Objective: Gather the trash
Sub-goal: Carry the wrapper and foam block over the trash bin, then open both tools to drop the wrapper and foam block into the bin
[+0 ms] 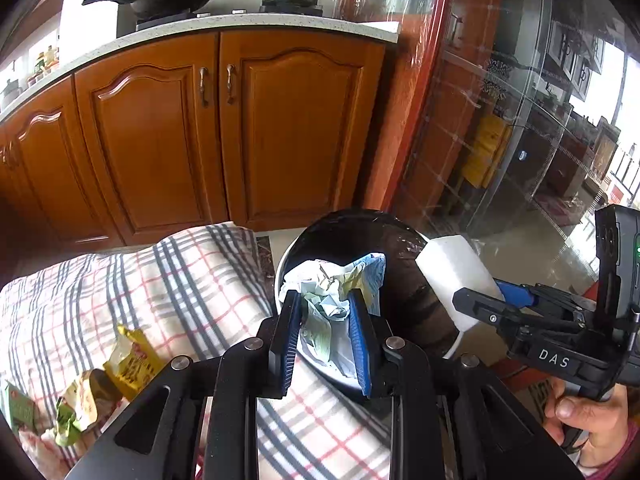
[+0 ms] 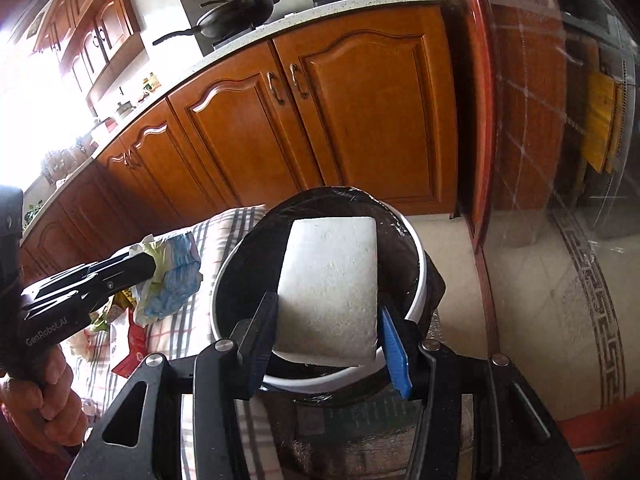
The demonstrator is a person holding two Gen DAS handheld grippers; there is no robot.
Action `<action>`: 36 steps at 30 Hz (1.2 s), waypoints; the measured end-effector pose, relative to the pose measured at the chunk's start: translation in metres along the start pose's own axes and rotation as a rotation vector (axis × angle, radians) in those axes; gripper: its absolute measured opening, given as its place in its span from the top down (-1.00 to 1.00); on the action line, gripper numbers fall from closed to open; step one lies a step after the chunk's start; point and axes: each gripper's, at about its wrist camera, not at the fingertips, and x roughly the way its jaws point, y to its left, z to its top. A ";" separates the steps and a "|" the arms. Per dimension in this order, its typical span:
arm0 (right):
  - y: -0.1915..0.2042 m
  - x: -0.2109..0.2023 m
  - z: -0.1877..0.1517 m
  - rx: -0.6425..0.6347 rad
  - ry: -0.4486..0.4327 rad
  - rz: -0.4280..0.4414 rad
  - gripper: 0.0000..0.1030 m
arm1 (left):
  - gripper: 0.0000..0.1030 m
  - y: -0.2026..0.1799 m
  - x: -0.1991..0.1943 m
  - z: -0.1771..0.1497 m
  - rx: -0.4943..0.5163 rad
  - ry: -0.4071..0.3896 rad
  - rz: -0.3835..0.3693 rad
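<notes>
Over the white bin (image 2: 416, 276) with its black liner, both grippers carry a load. Left gripper (image 1: 326, 340): jaws drawn narrow, pinching a crumpled wad of wrappers (image 1: 332, 292), pale green, white and blue, and that wad hangs right at the bin's near rim. Right gripper (image 2: 328, 320): jaws spread about halfway, clamped on either side of a white foam block (image 2: 332, 280), which juts forward above the bin's dark mouth. From the left wrist view, the block sits just beside the wad, to its right, the two loads near but apart. On the checked cloth (image 1: 192, 280) covering the worktop, a yellow wrapper (image 1: 134, 360) and a green crumpled packet (image 1: 78, 408) lie well to the left of the bin.
</notes>
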 end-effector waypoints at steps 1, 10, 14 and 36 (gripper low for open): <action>-0.001 0.002 0.001 -0.002 0.004 -0.004 0.04 | 0.56 -0.002 0.004 0.003 0.003 0.005 0.002; -0.004 0.018 0.009 -0.021 0.037 -0.011 0.04 | 0.55 -0.009 0.036 0.014 0.007 0.053 0.009; -0.006 0.024 0.011 -0.025 0.050 -0.013 0.03 | 0.54 -0.009 0.048 0.016 0.011 0.066 0.012; -0.006 0.000 0.005 0.028 -0.002 0.016 -0.39 | -0.20 0.013 -0.008 -0.011 -0.089 -0.001 -0.002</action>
